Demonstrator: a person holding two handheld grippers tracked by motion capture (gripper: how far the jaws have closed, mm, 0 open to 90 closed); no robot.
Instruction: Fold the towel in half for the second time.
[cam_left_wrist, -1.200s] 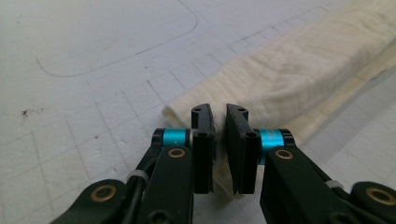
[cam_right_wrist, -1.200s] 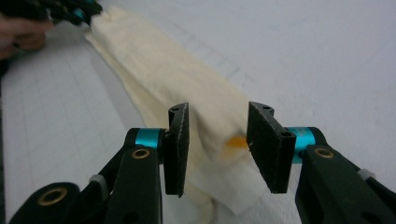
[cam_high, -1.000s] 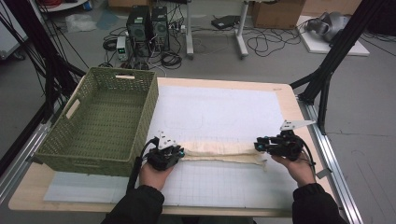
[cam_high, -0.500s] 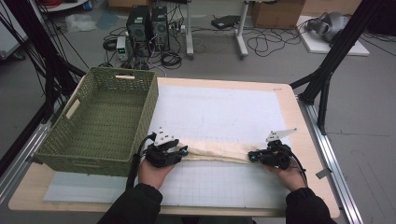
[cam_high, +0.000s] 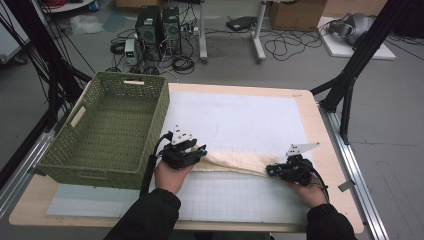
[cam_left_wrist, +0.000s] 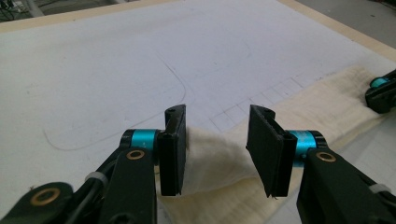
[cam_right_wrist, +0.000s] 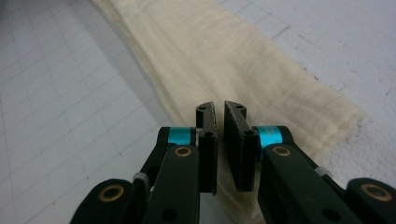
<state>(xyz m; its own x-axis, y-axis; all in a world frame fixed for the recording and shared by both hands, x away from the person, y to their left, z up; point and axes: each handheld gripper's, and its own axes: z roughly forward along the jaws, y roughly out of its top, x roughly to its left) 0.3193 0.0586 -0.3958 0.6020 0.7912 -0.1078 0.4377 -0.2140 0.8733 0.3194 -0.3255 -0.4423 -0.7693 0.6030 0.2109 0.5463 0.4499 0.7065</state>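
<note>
Two ends of one cloth (cam_high: 235, 162) are attended to at this moment, and the work is judged to be somewhere in its middle. The cloth is already folded into a long narrow strip, several layers thick, and it lies flat on the white mat (cam_high: 240, 115), to the right of the basket (cam_high: 107, 165); its left end is just beside the basket's near right corner and its right end is well apart from the basket. The basket is seen to hold nothing, so putting the cloth away, if that is intended, is judged not yet begun. The left gripper (cam_high: 199, 151) is held at the strip's end nearest the basket. Its jaws have just been opening and then closing back a little, and in the left gripper view the left gripper (cam_left_wrist: 217, 140) is seen standing about half open, with a raised hump of cloth between the pads; one pad is touched by the cloth, a gap is left at the other, and nothing is gripped. The right gripper (cam_high: 271, 171) is set at the end farthest from the basket. Its jaws have just been closing, and in the right gripper view the right gripper (cam_right_wrist: 219, 135) is seen nearly shut, a thin slit being left between the pads, directly over the strip's edge; whether a layer is pinched there cannot be told. A further fold, end to end, is judged to be what is left, followed perhaps by a move into the basket.
</note>
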